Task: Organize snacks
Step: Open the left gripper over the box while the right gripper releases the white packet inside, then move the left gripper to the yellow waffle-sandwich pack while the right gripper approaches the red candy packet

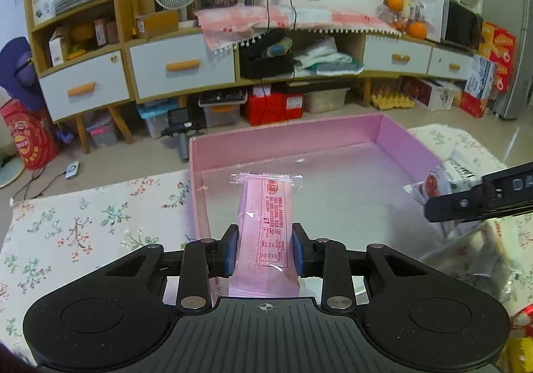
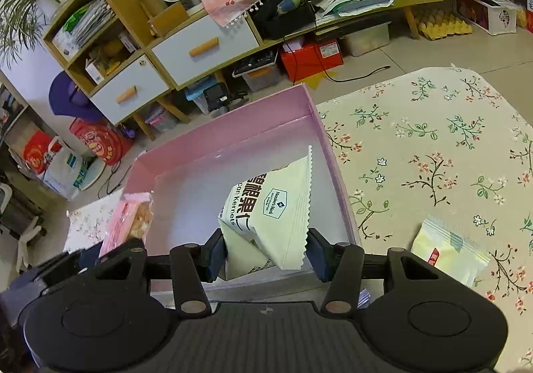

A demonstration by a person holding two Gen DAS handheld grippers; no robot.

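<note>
Left gripper clamped on pink wafer pack, held over left edge of pink box. Right gripper clamped on cream nut pouch, over box's right side. Another pouch on floral cloth, right of box.

Lighting: even, soft indoor light; faint shadows. Glare: pale sheen on pink box floor, frame centre. Distortion: strong fisheye bowing, dark vignetted corners. Blur: slight softness toward right edge.
</note>
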